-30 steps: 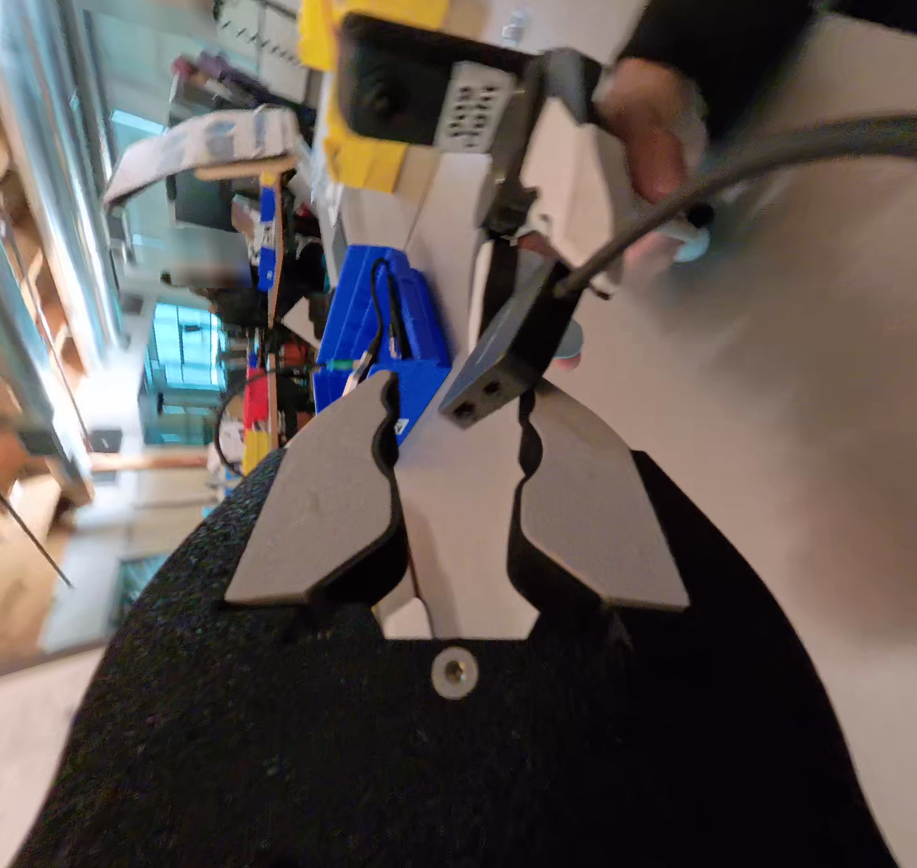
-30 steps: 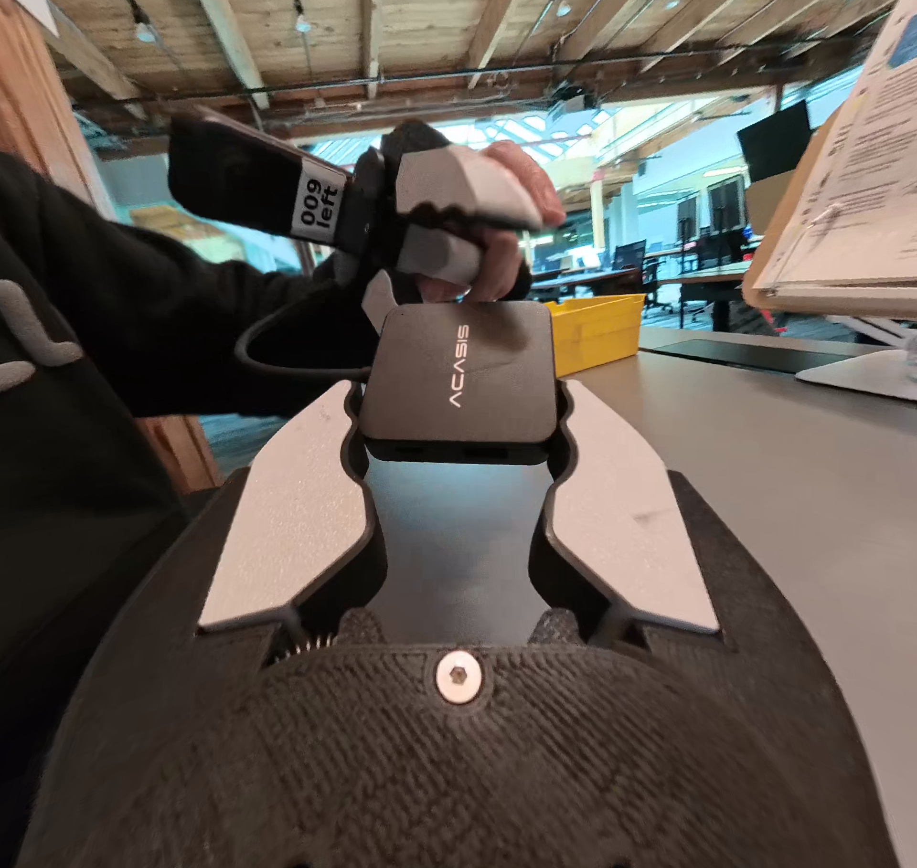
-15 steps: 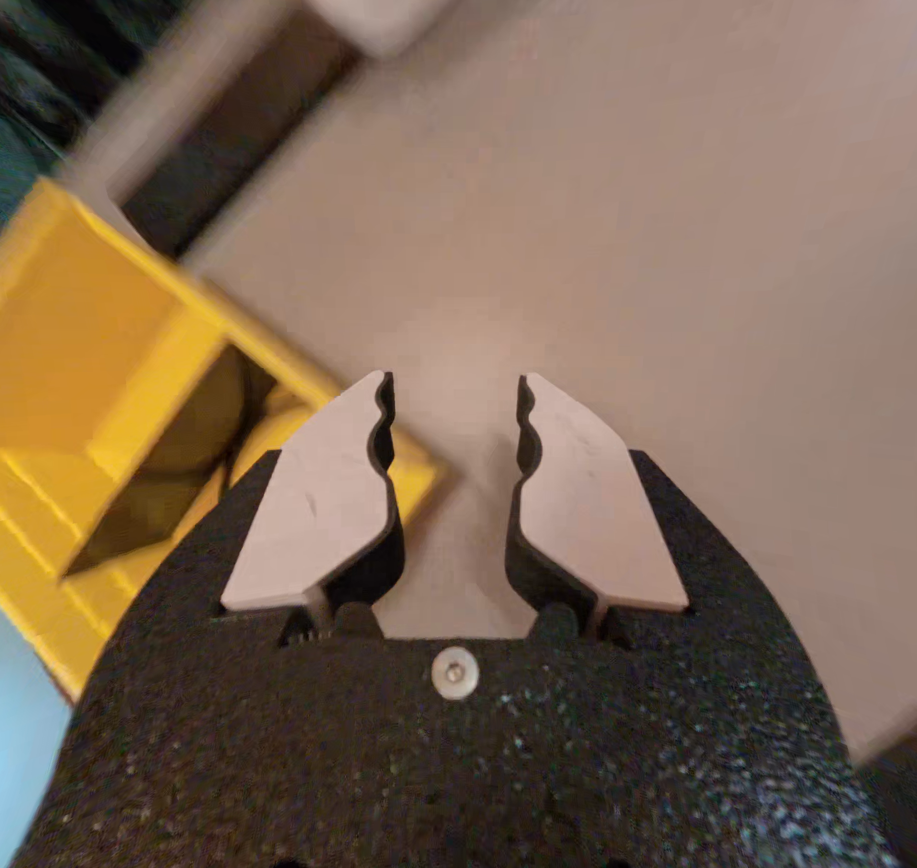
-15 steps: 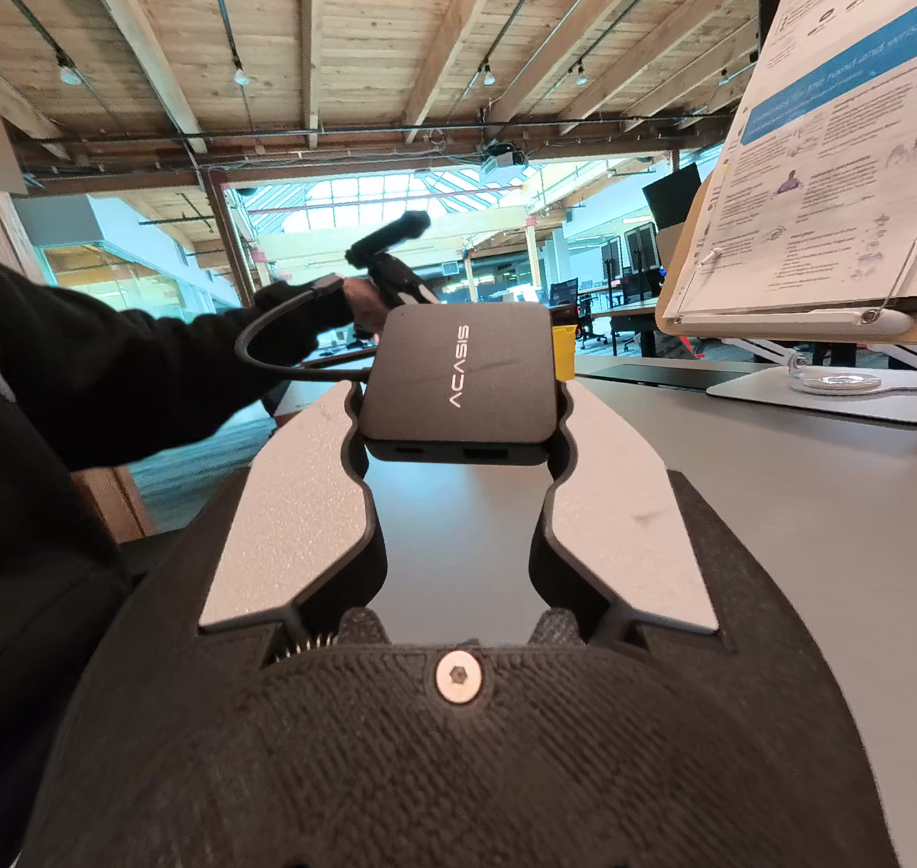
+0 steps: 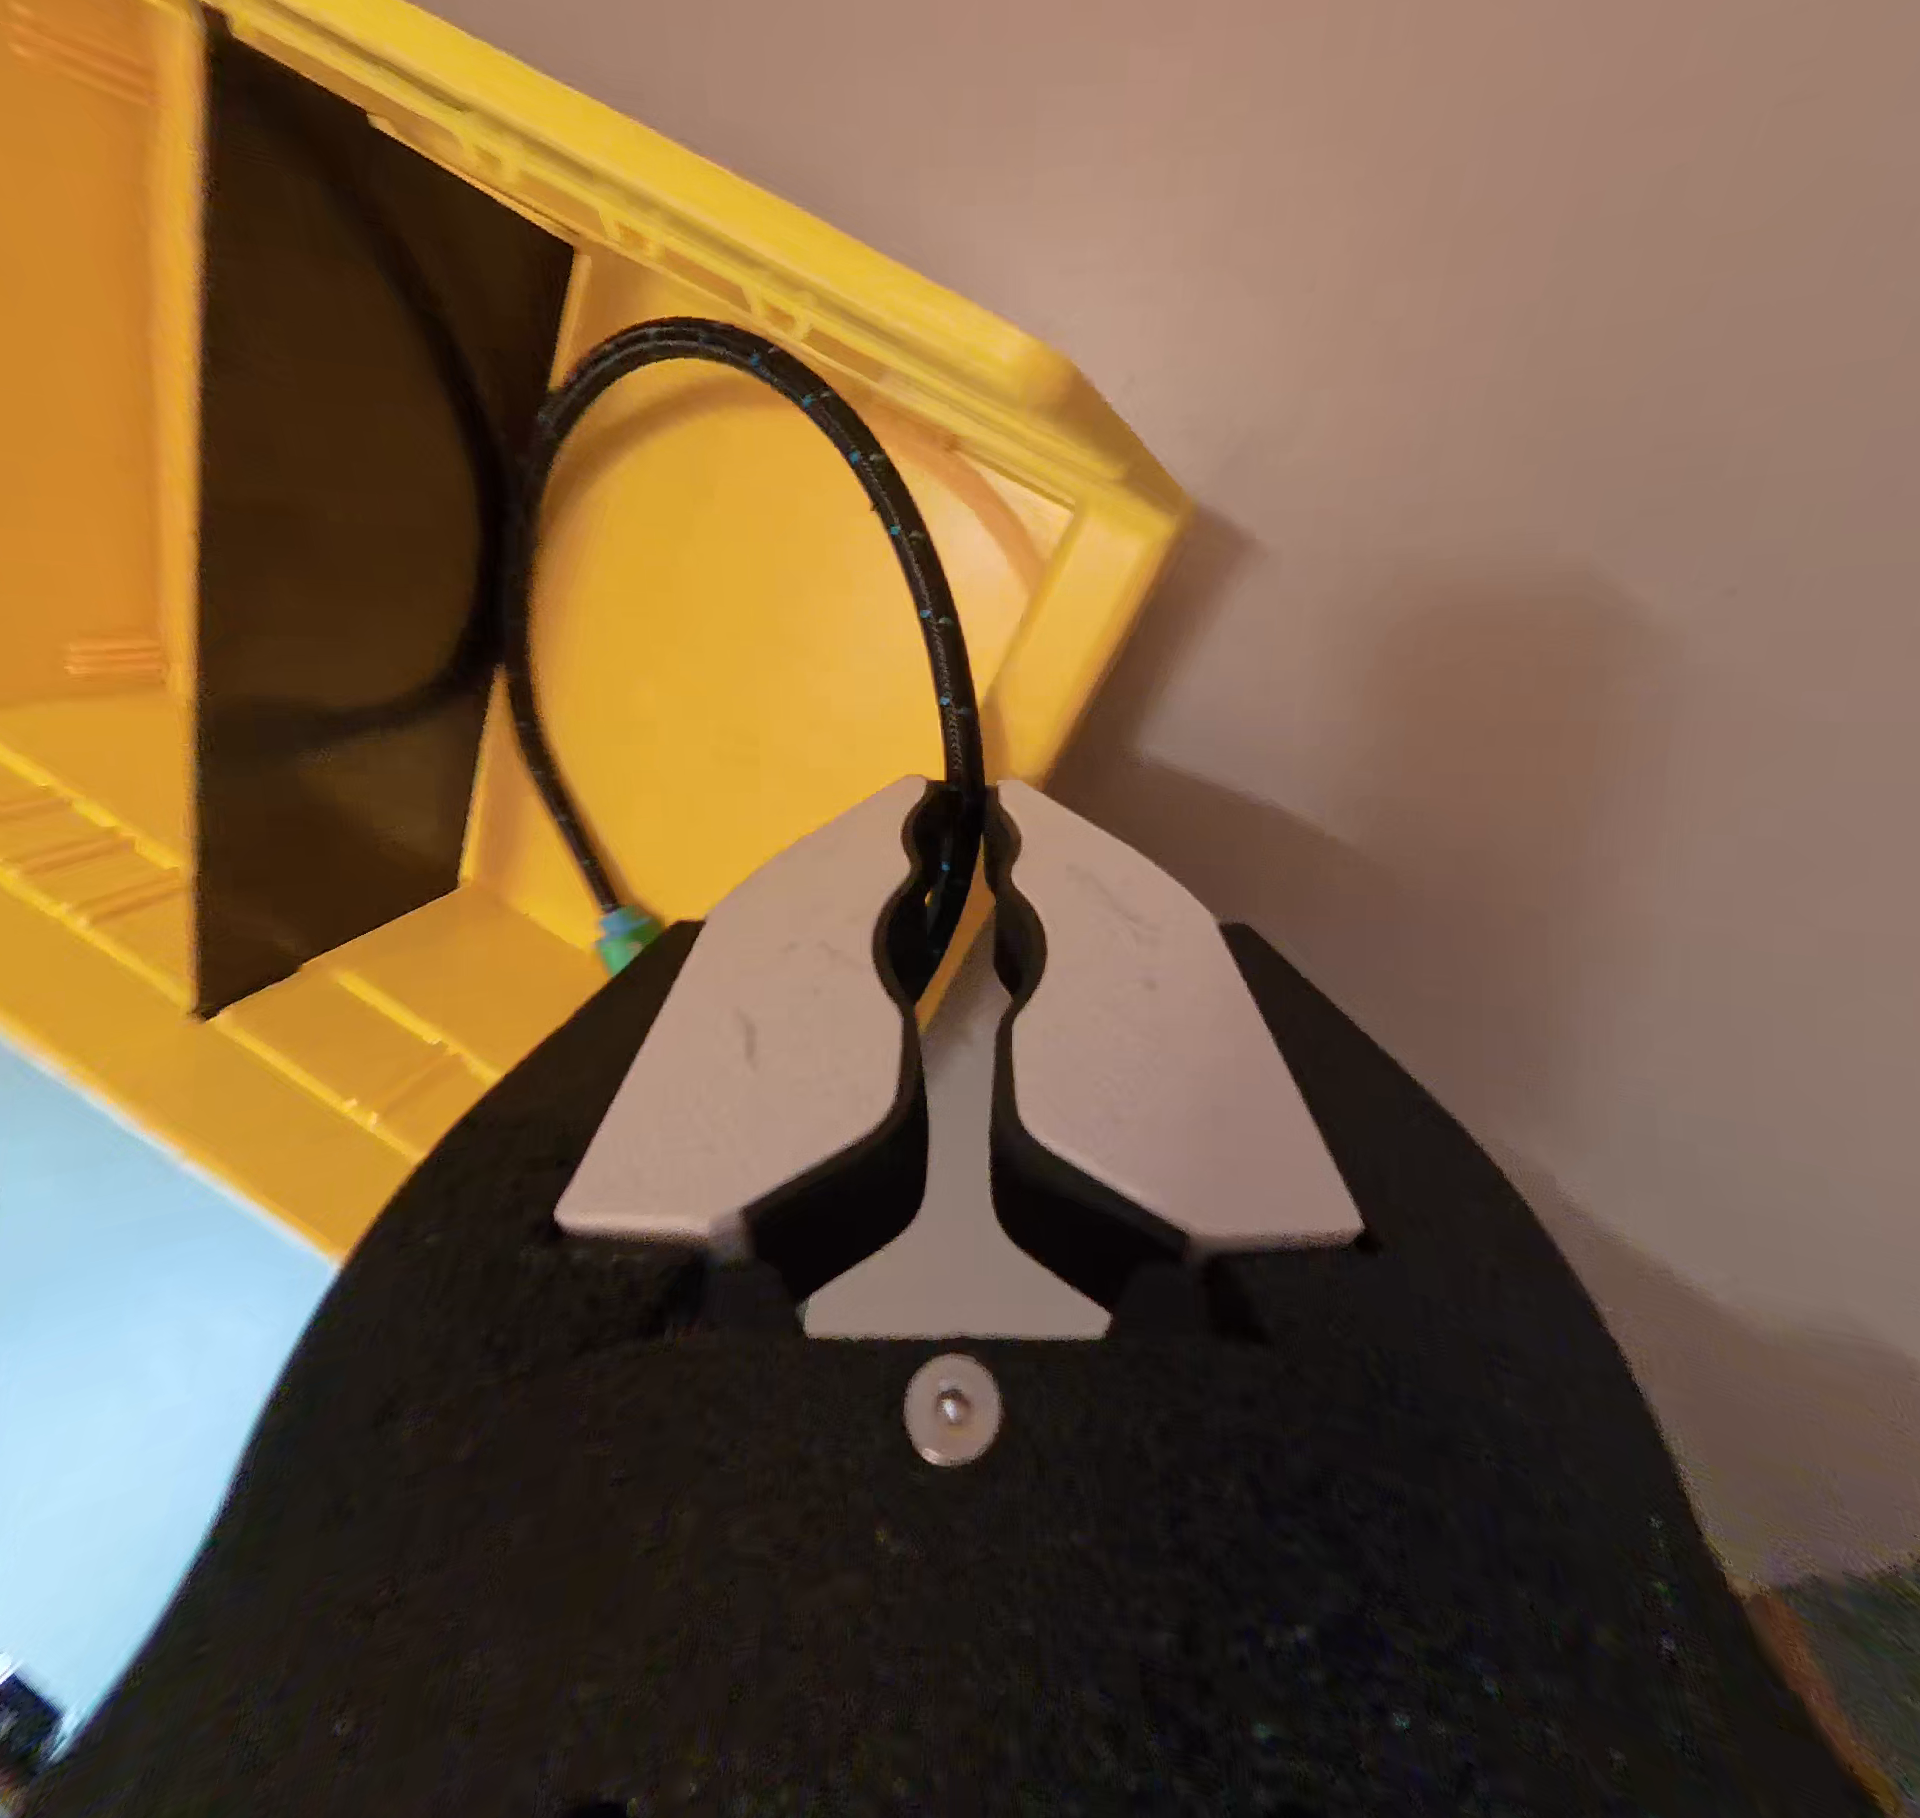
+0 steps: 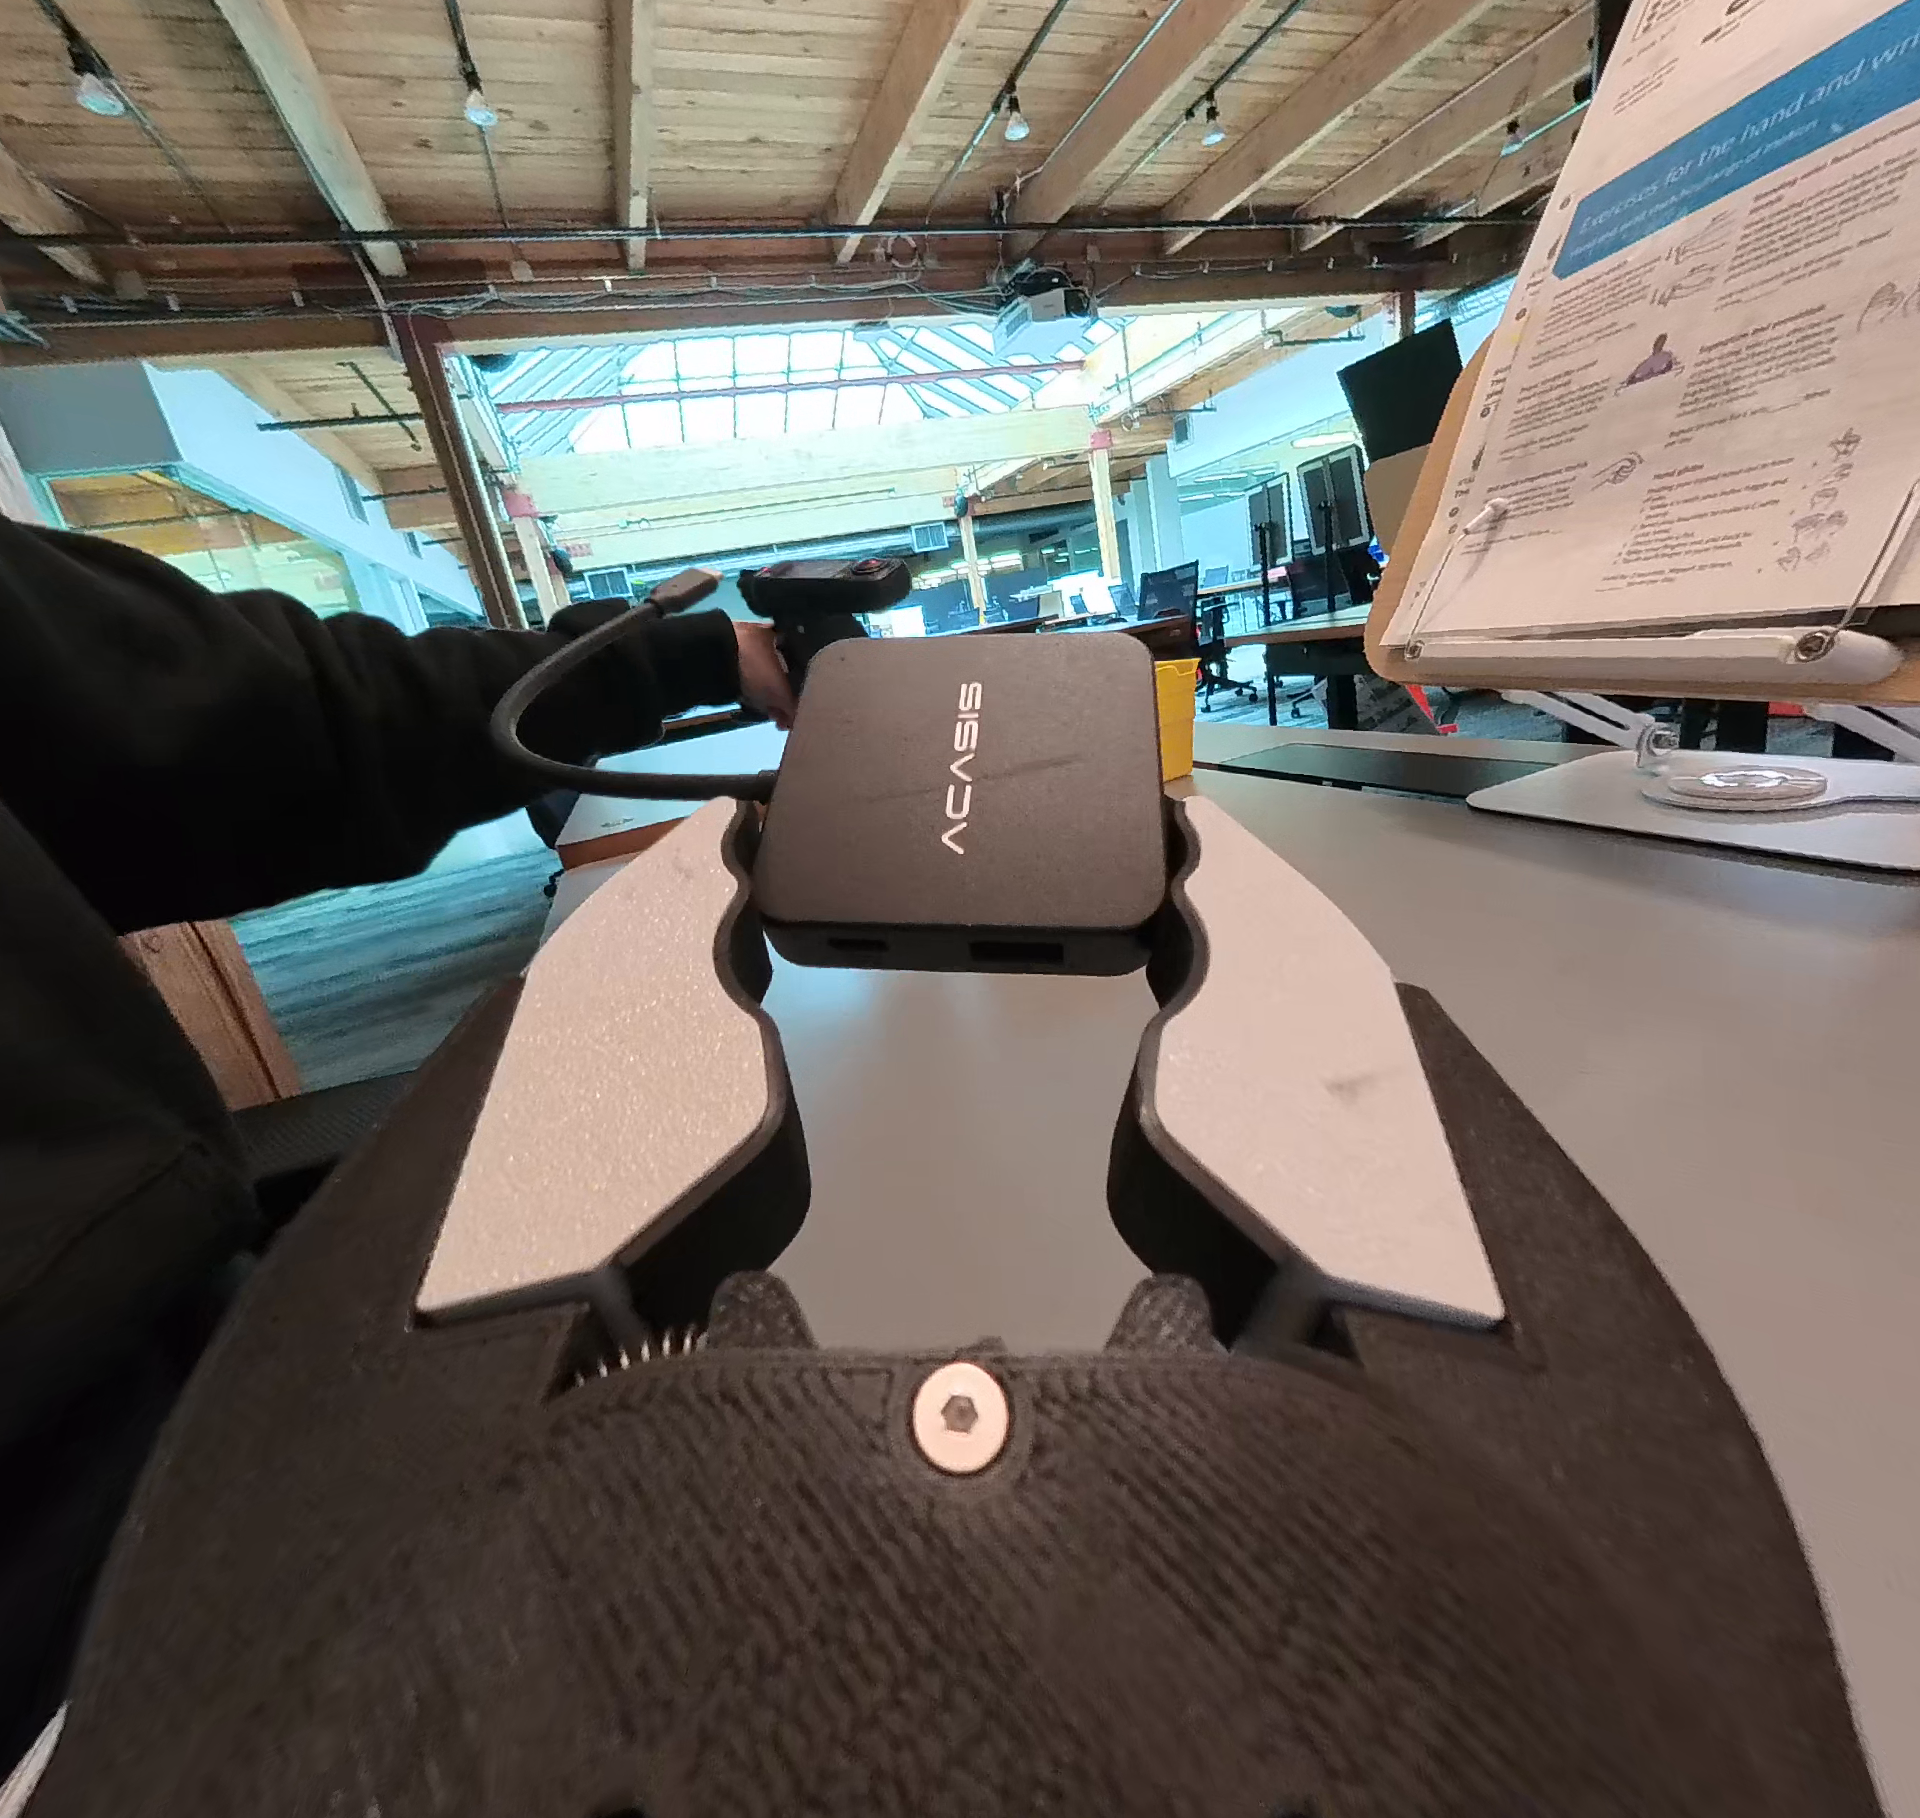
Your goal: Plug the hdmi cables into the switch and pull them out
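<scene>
My left gripper (image 5: pixel 961 797) is shut on a black braided HDMI cable (image 5: pixel 894 511) at the near corner of a yellow bin (image 5: pixel 727 241). The cable loops up inside the bin and ends in a green-tipped plug (image 5: pixel 620 940) beside my left finger. My right gripper (image 6: pixel 964 812) is shut on the black switch (image 6: pixel 966 792) and holds it flat above the grey table (image 6: pixel 1558 1041). Two ports show on its near edge. Its own short lead (image 6: pixel 540 688) curls off to the left. The left gripper (image 6: pixel 821 589) shows far off behind the switch.
A person's black sleeve (image 6: pixel 312 708) reaches across the left side. A document stand with printed sheets (image 6: pixel 1683 366) stands at the right rear on a white base (image 6: pixel 1725 792). The yellow bin's corner (image 6: pixel 1176 719) shows behind the switch. A dark divider (image 5: pixel 332 573) splits the bin.
My left gripper has swung away from the switch to the yellow bin and closed on the braided cable. My right gripper has kept hold of the switch.
</scene>
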